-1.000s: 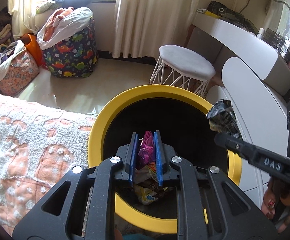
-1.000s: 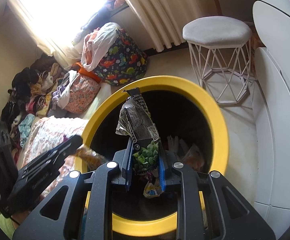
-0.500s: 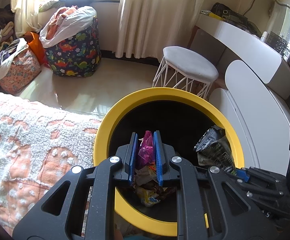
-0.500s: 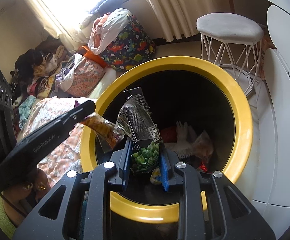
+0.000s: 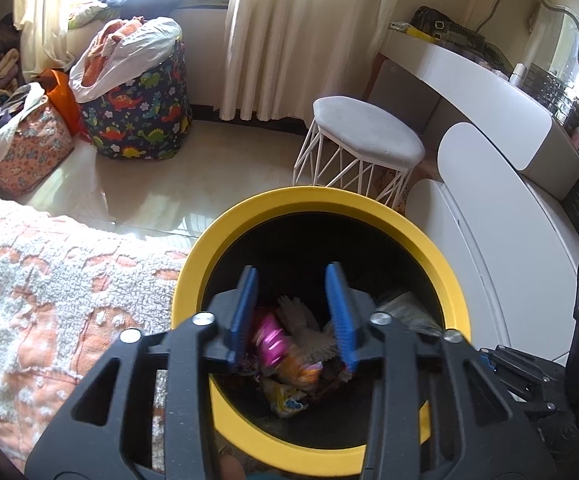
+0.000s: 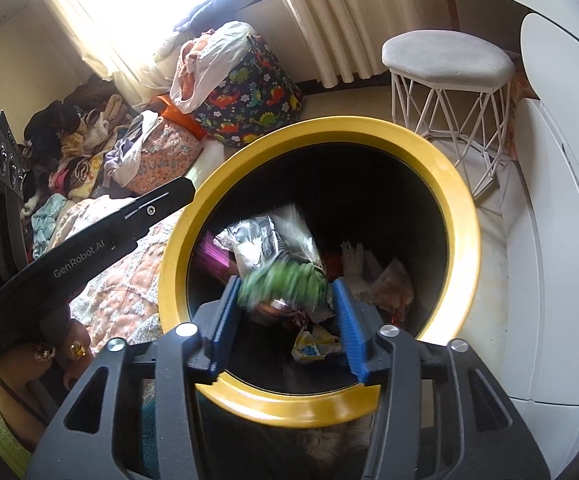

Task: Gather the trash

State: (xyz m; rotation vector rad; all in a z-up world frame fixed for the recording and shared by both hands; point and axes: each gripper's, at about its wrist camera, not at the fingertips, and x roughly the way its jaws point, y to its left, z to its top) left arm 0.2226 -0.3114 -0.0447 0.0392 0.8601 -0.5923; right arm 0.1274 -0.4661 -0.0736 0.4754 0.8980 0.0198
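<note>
**Both Grippers Released Above the Yellow-Rimmed Bin**

1. Left gripper (image 5: 292, 308): positioned over the mouth of the yellow-rimmed bin (image 5: 441, 256). Its blue fingers (image 5: 245, 308) are spread wide apart and grasp nothing. A pink wrapper (image 5: 270, 336), motion-blurred, is in the gap below the fingers, inside the bin opening and clear of both pads.

2. Right gripper (image 6: 287, 312): also over the bin mouth, seen in the right wrist view with the rim (image 6: 461, 216) encircling the fingers. The fingers are released and well separated. A silver snack bag with green print (image 6: 281, 256), blurred, sits between and just beyond the fingertips; contact with either pad cannot be confirmed.

3. Bin contents: crumpled wrappers lie at the bottom, including a yellow-and-blue wrapper (image 6: 313, 346), an orange packet (image 5: 299, 372) and white crumpled material (image 6: 357, 258). The interior wall is black.

4. Surroundings: a textured orange-and-white bedspread (image 5: 49, 292) lies just beside the bin on the left. A white wire-frame stool (image 5: 365, 144) stands on the floor beyond the bin. A dinosaur-print laundry bag (image 5: 141, 120) stands near the curtains (image 5: 289, 36). A white worktop (image 5: 489, 96) runs along the right wall.
</note>
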